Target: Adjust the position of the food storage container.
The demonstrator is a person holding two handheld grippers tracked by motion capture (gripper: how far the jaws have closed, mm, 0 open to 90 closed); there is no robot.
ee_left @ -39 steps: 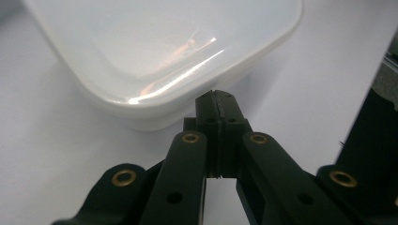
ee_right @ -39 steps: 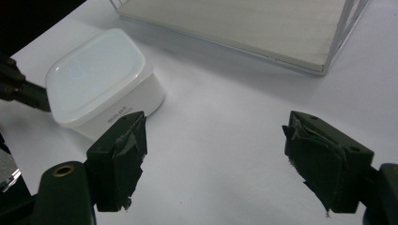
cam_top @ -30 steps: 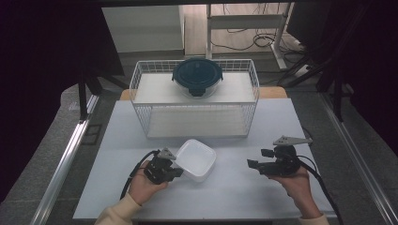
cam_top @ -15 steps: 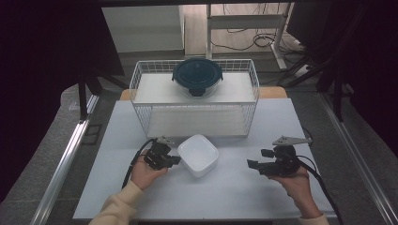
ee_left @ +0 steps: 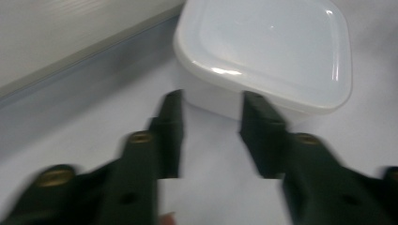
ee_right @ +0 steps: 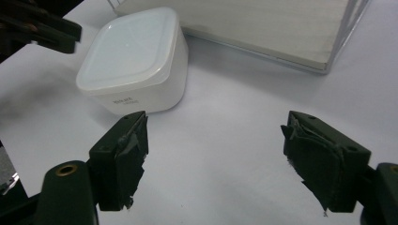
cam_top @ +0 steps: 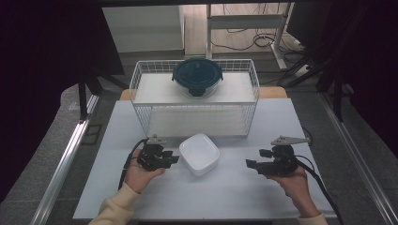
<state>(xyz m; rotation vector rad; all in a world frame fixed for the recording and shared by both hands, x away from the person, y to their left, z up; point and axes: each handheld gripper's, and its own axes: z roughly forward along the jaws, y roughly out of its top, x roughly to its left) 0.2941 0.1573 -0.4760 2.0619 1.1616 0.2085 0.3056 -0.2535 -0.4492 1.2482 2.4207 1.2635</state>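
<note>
Left gripper (cam_top: 172,159) sits low on the white table (cam_top: 234,197), jaws apart with a modest gap, nothing between them. The white square container (cam_top: 199,153) lies just ahead of its tips, lid on. In the left gripper view the container (ee_left: 267,51) is right past the tips, near wall facing the gap; whether the tips touch it I can't tell, the frame is blurred. Left hand (cam_top: 141,173) wraps the body from below, cream sleeve (cam_top: 112,213) behind it.

Right gripper (cam_top: 253,164) is spread wide, empty, pointing toward the container from the other side and well apart from it. In the right gripper view the container (ee_right: 136,65) sits ahead and off to the side of its left jaw, resting flat on the table, small dark print on the near wall, too small to read. The left gripper's jaws (ee_right: 47,33) show in that view's far corner, just beside the container. Right hand (cam_top: 293,180) holds its gripper from below; cable (cam_top: 324,187) trails back off it.

Beyond both grippers: white wire basket (cam_top: 141,89) on the table, farther out than the container, with a pale board in it. A round container with a dark blue lid (cam_top: 197,75) sits on the basket's upper level, far side, roughly centred between the two grippers.
</note>
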